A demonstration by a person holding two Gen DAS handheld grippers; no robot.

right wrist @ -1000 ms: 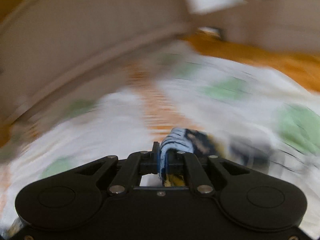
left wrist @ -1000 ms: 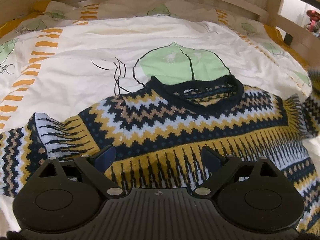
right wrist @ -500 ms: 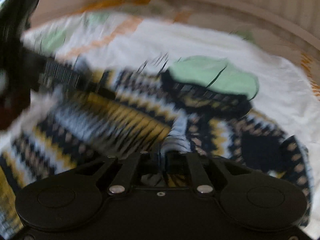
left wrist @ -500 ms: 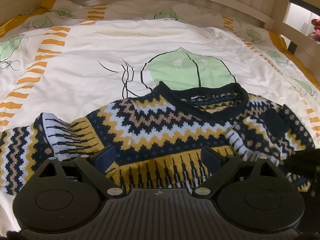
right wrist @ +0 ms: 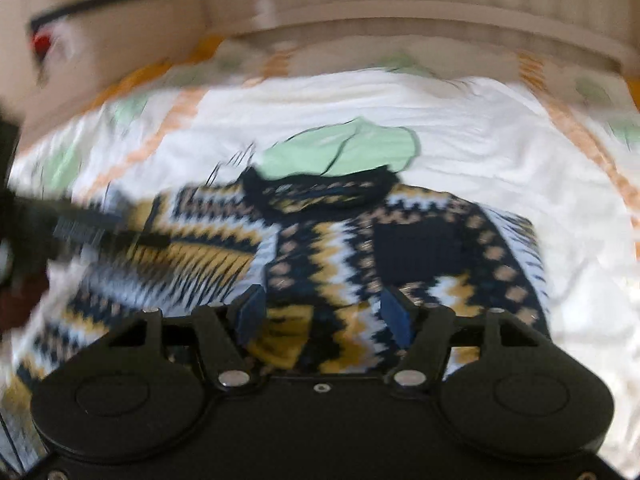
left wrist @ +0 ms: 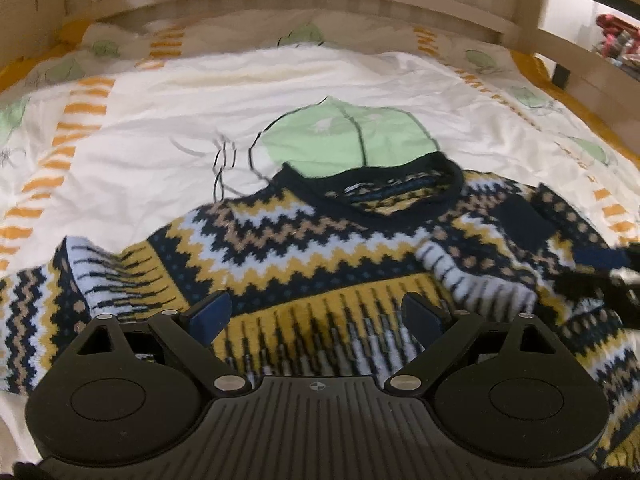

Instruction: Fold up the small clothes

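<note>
Your left gripper [left wrist: 316, 314] has its 2 blue-padded fingers spread wide with nothing between them, poised over the lower body of the sweater [left wrist: 304, 256]. Your right gripper [right wrist: 325, 312] has just been opening: its 2 blue pads now stand apart above the folded-in sleeve [right wrist: 332, 280], and the knit lies below the gap rather than pinched in it. Both tools are matte black plastic, each with 2 round discs and a ribbed body.

You have 1 sweater, lying face up on the duvet [left wrist: 168, 128]. It is a thick knit in zigzag and diamond bands of navy, mustard, pale blue and tan, with a dark ribbed round collar [left wrist: 384, 184] pointing toward the headboard. In the left wrist view, 1 sleeve is folded across the chest on the right side, and the other sleeve [left wrist: 52, 292] lies bunched out to the left.

The duvet is smooth white cotton, slightly wrinkled, printed with pale green leaf shapes and orange dashes; 1 large green leaf [left wrist: 344, 140] sits just beyond the collar. A pale wooden headboard [left wrist: 320, 4] curves behind.
</note>
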